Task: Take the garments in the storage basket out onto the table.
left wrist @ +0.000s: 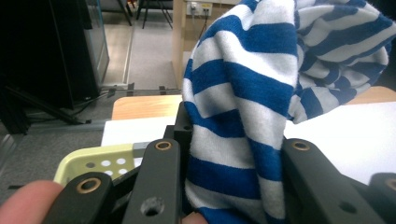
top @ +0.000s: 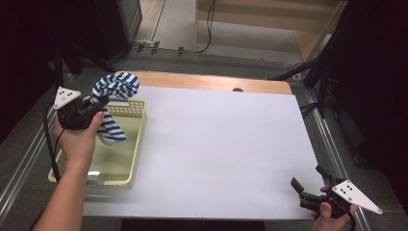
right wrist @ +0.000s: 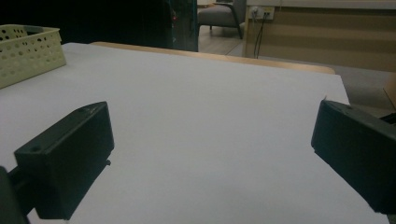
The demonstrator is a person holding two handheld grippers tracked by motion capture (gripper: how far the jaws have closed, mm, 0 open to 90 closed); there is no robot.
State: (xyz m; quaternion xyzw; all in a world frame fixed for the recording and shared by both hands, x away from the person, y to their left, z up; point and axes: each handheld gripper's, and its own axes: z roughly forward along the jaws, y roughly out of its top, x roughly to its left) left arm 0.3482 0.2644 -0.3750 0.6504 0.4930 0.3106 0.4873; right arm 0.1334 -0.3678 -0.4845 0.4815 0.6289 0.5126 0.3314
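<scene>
A blue-and-white striped cloth [top: 113, 96] hangs bunched above the pale yellow basket [top: 131, 159] at the table's left. My left gripper [top: 98, 103] is shut on it, held up over the basket. In the left gripper view the striped cloth [left wrist: 243, 107] is pinched between the two black jaws and billows above them, with the basket [left wrist: 88, 161] rim below. My right gripper [top: 308, 185] rests near the table's front right corner, open with nothing between its jaws; in the right gripper view its gap [right wrist: 210, 154] looks out over the bare white sheet.
A white sheet [top: 216, 144] covers most of the table, with a strip of wood [top: 211, 82] along the far edge. The perforated basket [right wrist: 28, 51] stands far left in the right gripper view. Dark stands and cables line the floor behind.
</scene>
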